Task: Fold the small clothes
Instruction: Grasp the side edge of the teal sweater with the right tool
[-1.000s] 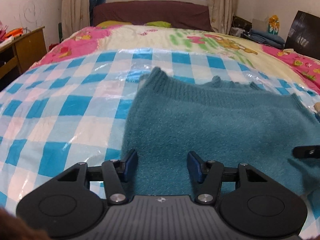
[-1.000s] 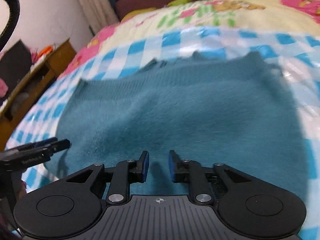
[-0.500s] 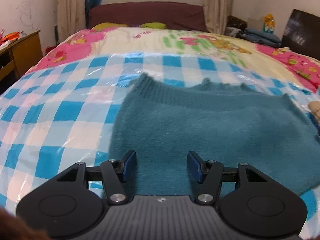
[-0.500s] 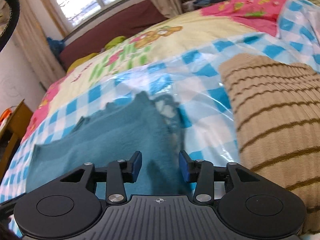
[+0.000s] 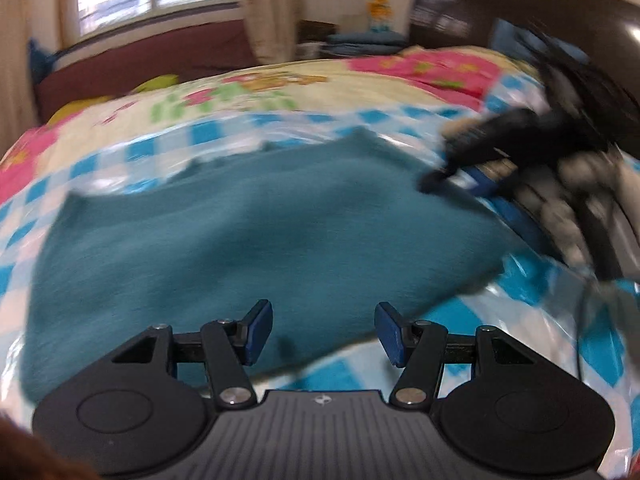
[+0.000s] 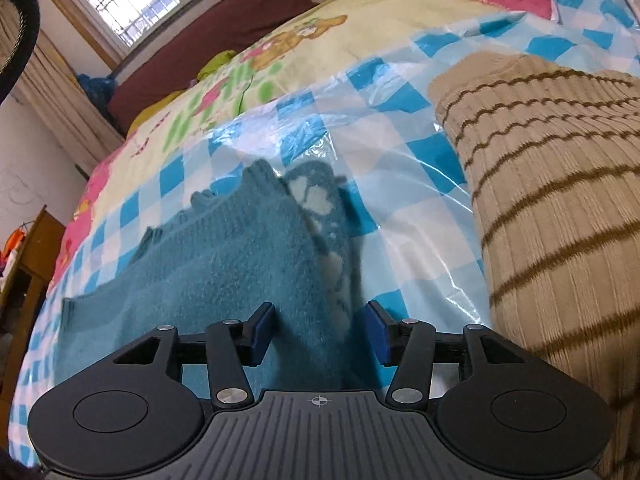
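Note:
A teal knitted garment (image 5: pixel 224 240) lies flat on the blue-checked plastic sheet (image 5: pixel 500 344) on the bed. My left gripper (image 5: pixel 323 330) is open and empty just above the garment's near edge. In the right wrist view the same garment (image 6: pixel 224 276) shows its right edge, with a white-patterned trim. My right gripper (image 6: pixel 318 334) is open and empty, its fingers straddling that right edge. In the left wrist view the right gripper (image 5: pixel 520 148) appears blurred at the garment's far right.
A beige knit with brown stripes (image 6: pixel 552 200) lies just right of the teal garment. A wooden desk (image 6: pixel 28 264) stands left of the bed. A dark headboard (image 5: pixel 520 20) and stacked clothes (image 5: pixel 364 40) are at the back right.
My left gripper has swung right along the garment's near edge, so the view is blurred. My right gripper opened wider and settled lower at the garment's right edge.

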A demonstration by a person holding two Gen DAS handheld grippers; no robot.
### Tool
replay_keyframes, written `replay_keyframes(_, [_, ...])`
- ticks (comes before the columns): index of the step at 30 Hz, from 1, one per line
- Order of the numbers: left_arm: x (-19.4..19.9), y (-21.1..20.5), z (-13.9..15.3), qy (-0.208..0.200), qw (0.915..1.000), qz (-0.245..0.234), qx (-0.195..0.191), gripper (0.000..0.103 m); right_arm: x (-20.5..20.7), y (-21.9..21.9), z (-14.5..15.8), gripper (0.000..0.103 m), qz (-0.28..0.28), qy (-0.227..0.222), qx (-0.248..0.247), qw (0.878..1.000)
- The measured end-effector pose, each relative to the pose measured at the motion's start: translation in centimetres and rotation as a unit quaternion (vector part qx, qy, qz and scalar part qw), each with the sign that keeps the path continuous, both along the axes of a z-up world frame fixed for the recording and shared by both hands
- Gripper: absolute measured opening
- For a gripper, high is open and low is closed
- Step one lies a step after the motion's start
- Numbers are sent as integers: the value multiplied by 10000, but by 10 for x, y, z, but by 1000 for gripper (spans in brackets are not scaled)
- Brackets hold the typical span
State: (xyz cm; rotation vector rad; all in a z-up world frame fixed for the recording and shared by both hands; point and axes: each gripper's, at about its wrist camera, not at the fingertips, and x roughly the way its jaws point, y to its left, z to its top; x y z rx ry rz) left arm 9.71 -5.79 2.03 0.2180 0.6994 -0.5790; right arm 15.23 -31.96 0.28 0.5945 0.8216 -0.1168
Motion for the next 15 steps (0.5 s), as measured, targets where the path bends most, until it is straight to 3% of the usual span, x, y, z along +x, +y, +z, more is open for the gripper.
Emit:
replay_keyframes(3, [-5,-23,-6,-49,9998,-207,29,61,4,-3,0,50,39,12,99,9999])
replay_keyframes(7, [-18,-52,-15,-478,9974,-453,295,61,7,-9,-1,50,131,10,285,9995])
replay_keyframes(12, [-36,-84,-25,-1060,9886,-802,699,61,16,-13,-3,51,183,51,407,9990])
replay_keyframes(15, [-40,-99,-32,-1189,9849,-951,823,61,17,-17,-3,51,227,30,483,9986])
